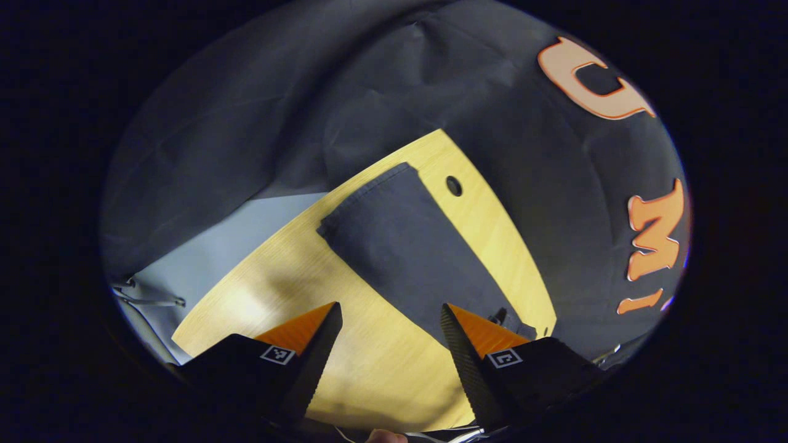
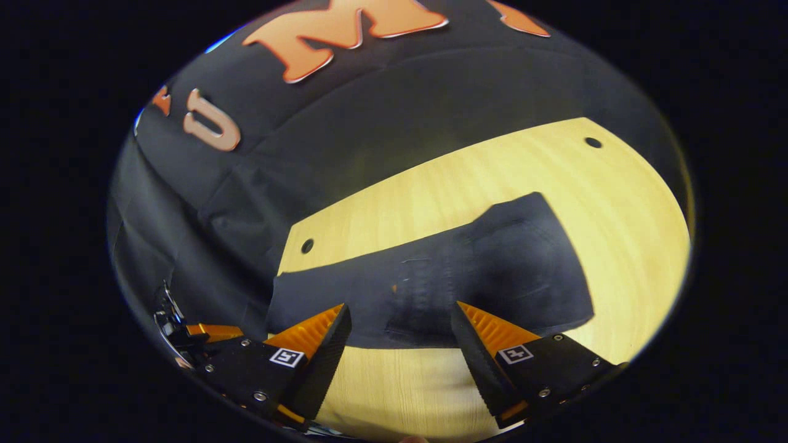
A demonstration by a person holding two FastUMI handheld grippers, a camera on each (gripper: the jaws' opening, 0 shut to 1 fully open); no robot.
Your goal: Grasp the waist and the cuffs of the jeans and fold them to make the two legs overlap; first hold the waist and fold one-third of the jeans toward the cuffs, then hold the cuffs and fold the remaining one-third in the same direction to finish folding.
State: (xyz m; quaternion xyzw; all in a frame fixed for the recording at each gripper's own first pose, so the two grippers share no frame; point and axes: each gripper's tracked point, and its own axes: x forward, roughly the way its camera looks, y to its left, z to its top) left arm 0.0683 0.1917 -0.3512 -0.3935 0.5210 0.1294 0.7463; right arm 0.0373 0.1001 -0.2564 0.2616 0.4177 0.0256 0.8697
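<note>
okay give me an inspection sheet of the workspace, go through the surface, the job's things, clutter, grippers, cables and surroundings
Surface: light wooden table with small round holes near its edge.
Job's things: dark blue denim jeans lie flat along the table; the two legs appear already overlapped.
Clutter: nothing seen.
Grippers: left gripper open above bare wood beside the jeans; right gripper open at the jeans' near edge, holding nothing.
Cables: thin wires by the table's far edge.
Surroundings: black cloth booth wall; pale grey floor.
</note>
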